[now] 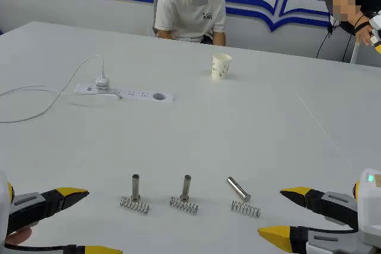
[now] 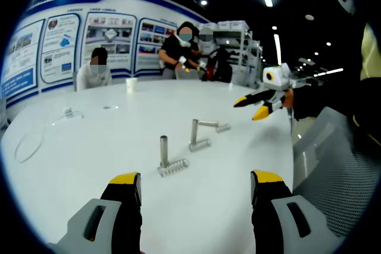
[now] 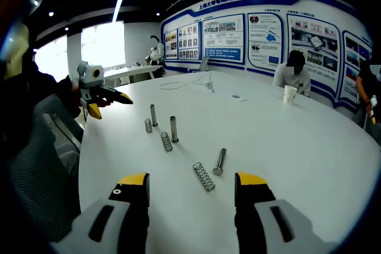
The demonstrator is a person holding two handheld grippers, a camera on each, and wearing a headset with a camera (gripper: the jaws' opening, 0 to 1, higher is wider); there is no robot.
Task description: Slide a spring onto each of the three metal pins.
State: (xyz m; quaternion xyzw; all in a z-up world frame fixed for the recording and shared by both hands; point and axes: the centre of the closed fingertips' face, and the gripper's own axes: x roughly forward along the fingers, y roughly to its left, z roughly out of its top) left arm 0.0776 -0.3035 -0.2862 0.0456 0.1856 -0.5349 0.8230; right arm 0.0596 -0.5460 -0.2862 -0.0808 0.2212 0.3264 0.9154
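Three metal pins lie in a row near the table's front edge. The left pin [image 1: 136, 187] and the middle pin [image 1: 186, 188] stand upright, while the right pin [image 1: 238, 188] lies on its side. A loose spring lies in front of each: left spring [image 1: 134, 205], middle spring [image 1: 184, 206], right spring [image 1: 246, 209]. My left gripper [image 1: 89, 221] is open and empty, left of the row. My right gripper [image 1: 278, 212] is open and empty, right of it. The left gripper view has the nearest pin [image 2: 164, 150] and its spring [image 2: 174, 167] ahead. The right gripper view has the lying pin [image 3: 219, 162] and its spring [image 3: 203, 176] closest.
A white power strip [image 1: 125, 93] with a plugged cable [image 1: 36, 96] lies at mid-left of the white table [image 1: 268, 129]. A paper cup [image 1: 221, 66] stands further back. A person [image 1: 190, 10] sits at the far side, and another person [image 1: 357, 10] is at the back right.
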